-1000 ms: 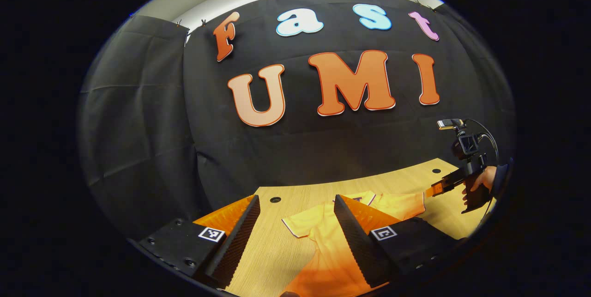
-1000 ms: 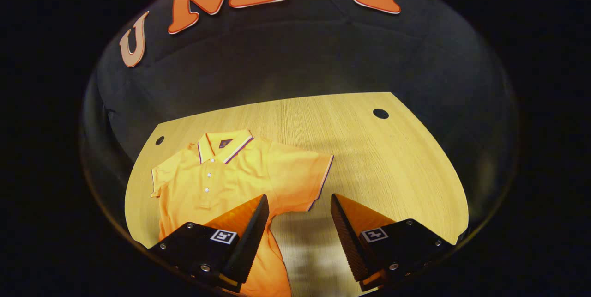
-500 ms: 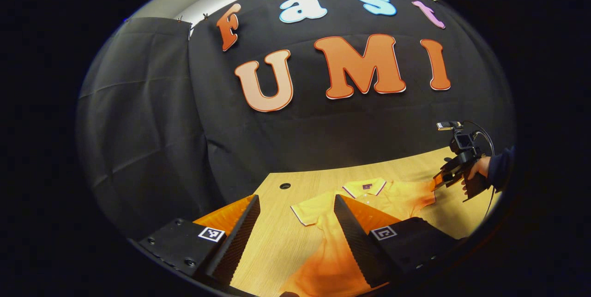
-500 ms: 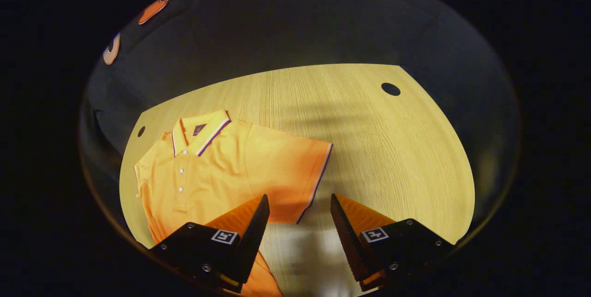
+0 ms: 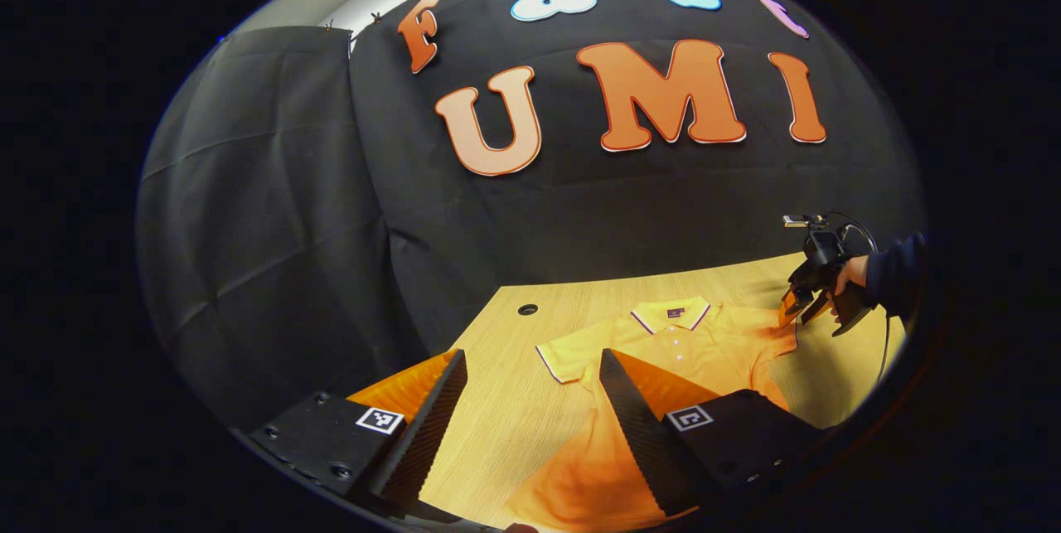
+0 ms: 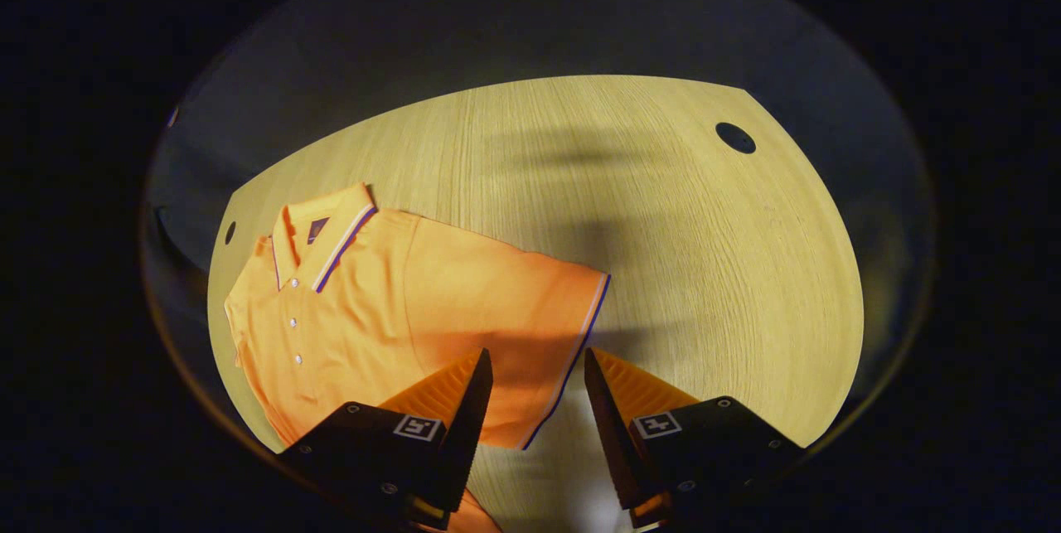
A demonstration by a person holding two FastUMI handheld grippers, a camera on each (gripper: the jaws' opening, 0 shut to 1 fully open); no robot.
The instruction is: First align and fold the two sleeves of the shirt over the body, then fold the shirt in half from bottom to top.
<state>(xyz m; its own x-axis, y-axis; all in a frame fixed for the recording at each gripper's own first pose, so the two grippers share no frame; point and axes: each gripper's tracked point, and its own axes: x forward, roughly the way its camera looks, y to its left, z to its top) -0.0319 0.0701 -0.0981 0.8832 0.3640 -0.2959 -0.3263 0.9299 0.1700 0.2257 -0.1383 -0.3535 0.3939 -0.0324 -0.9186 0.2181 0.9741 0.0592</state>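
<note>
The pale wood-grain worktop [image 6: 663, 268] stretches ahead of the right hand-held gripper [image 6: 535, 400], with a small round dark hole [image 6: 735, 138] far ahead to its right and another [image 6: 230, 232] far to its left. An orange short-sleeved polo shirt [image 6: 373, 309] lies flat on it, buttons up, ahead and left of that hand-held gripper, its striped sleeve hem [image 6: 580, 342] just ahead of the fingertips.

The tabletop [image 6: 663, 251] is light wood with a fine straight grain. Its far corners are cut at an angle. A round dark hole [image 6: 735, 138] sits near the far right corner in the right gripper view, and a second hole [image 5: 527, 309] sits near the far left corner in the left gripper view. Soft shadows fall across the wood. Black cloth [image 5: 265, 210] hangs in creased panels behind the tabletop.
</note>
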